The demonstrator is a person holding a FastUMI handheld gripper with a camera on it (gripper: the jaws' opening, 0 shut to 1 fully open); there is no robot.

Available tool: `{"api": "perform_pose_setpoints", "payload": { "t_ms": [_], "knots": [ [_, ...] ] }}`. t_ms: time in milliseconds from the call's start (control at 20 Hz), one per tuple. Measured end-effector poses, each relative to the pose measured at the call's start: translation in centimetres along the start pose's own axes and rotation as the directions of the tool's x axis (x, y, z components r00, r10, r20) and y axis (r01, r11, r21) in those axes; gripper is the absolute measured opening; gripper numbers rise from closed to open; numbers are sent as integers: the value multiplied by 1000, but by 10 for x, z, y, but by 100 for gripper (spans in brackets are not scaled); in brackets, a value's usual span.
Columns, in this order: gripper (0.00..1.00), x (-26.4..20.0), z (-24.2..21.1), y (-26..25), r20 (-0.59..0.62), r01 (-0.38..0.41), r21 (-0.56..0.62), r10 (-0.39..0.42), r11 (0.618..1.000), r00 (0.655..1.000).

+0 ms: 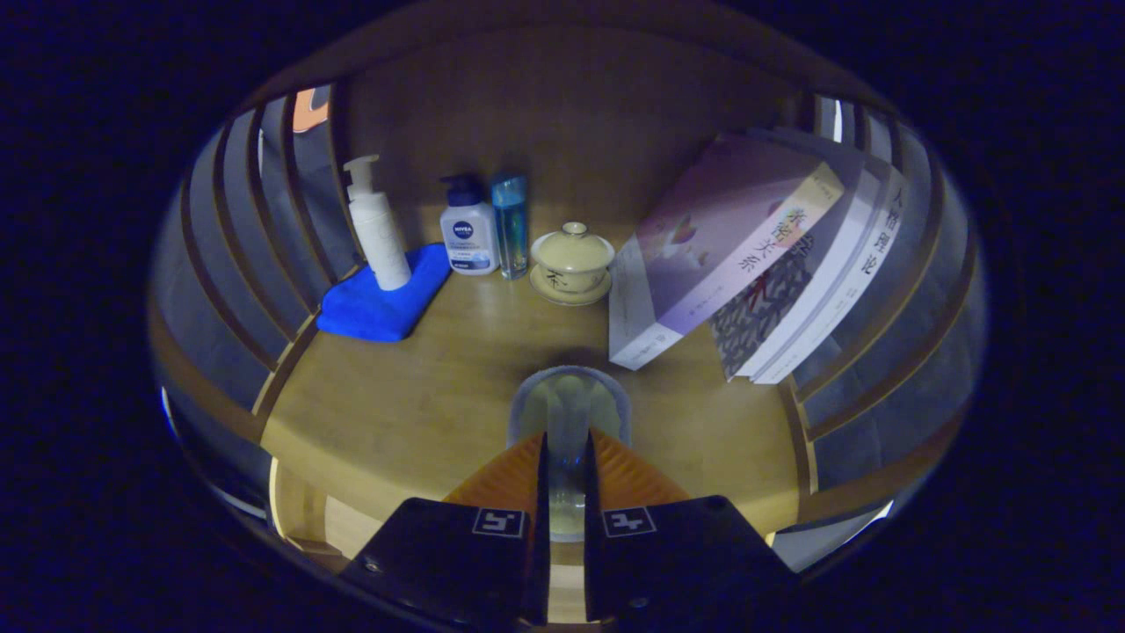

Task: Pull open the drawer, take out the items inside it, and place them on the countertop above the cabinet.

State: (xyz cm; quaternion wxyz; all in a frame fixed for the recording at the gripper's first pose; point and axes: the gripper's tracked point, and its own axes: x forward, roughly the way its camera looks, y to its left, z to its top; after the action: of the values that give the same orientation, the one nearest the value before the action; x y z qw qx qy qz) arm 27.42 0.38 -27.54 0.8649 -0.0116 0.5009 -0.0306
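My gripper (567,437) is shut on a clear drinking glass (568,403), both fingers pinching its near wall. The glass stands out ahead of the fingertips, at or just above the wooden countertop (413,396), near its front edge. Whether its base touches the wood is hidden by the fingers. The drawer is out of sight below.
At the back of the countertop stand a white pump bottle (376,224) on a blue cloth (382,303), a small white bottle (468,230), a slim blue bottle (511,221) and a lidded tea bowl on a saucer (571,262). Several books (747,255) lean at the right. Slatted walls flank both sides.
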Motion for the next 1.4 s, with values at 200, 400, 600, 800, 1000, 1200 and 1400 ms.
{"api": "perform_pose_setpoints", "payload": {
  "t_ms": [200, 400, 600, 800, 1000, 1200, 1400],
  "knots": [
    [19, 9, 8, -2, 0, 11, 30, -11, 999, 1000],
    [18, 19, 12, 0, -10, 37, 39, -37, 999, 999],
    [19, 27, 19, 1, 16, 38, 38, -39, 999, 999],
    [33, 24, 20, 7, 41, 1, 40, -3, 999, 999],
    [49, 7, 17, 0, 139, 42, 48, -48, 998, 989],
    [53, -23, 0, 12, 215, -6, 41, -3, 999, 977],
    [61, -69, -13, 32, 288, -77, -2, 75, 997, 955]
  ]
}}
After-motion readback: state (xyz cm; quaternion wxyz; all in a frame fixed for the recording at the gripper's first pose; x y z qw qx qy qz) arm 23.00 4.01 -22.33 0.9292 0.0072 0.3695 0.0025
